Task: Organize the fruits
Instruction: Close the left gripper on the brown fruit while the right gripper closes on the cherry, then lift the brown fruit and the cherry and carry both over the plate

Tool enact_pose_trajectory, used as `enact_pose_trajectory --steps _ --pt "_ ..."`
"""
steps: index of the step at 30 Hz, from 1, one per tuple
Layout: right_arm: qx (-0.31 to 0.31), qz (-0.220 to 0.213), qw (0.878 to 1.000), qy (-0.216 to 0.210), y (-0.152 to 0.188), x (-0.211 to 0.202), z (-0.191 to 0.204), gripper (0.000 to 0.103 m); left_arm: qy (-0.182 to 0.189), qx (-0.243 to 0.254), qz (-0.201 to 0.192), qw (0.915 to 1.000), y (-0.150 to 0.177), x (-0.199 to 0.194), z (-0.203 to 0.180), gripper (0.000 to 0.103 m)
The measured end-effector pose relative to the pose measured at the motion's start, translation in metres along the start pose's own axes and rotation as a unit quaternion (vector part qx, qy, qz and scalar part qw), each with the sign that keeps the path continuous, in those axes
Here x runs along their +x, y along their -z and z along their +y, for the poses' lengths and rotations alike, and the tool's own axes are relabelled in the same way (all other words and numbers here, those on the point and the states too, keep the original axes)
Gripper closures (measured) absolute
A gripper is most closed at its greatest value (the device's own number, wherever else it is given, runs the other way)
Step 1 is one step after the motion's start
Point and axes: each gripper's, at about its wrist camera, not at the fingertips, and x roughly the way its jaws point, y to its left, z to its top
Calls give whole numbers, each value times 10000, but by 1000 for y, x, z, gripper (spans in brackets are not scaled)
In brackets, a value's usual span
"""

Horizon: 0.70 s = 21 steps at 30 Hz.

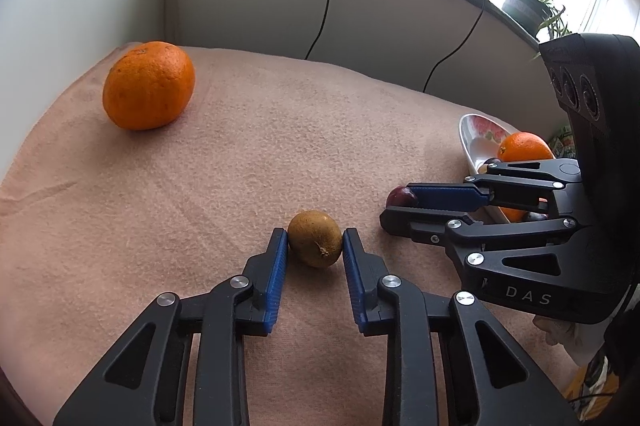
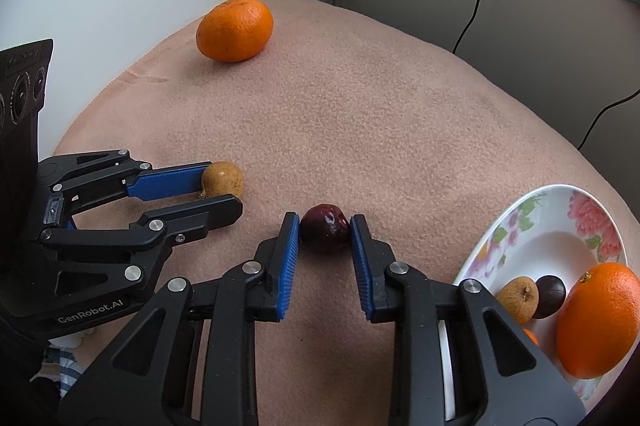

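My left gripper is shut on a small brown fruit that rests on the tan cloth; the pair also shows in the right wrist view. My right gripper is shut on a dark red plum on the cloth, seen from the left wrist too. A loose orange lies at the far left corner. A floral plate at the right holds an orange, a brown fruit and a dark plum.
A tan cloth covers the table. Walls close the far and left sides. Black and white cables hang down the back wall. Potted plants stand on the window sill at upper right.
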Motion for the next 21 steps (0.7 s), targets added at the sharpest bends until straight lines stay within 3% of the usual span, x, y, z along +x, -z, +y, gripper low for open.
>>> enact_pose_trajectory --steps 21 --pt "229 -465 9987 -17 9 -40 -9 76 98 17 -320 9994 -1 -25 -12 77"
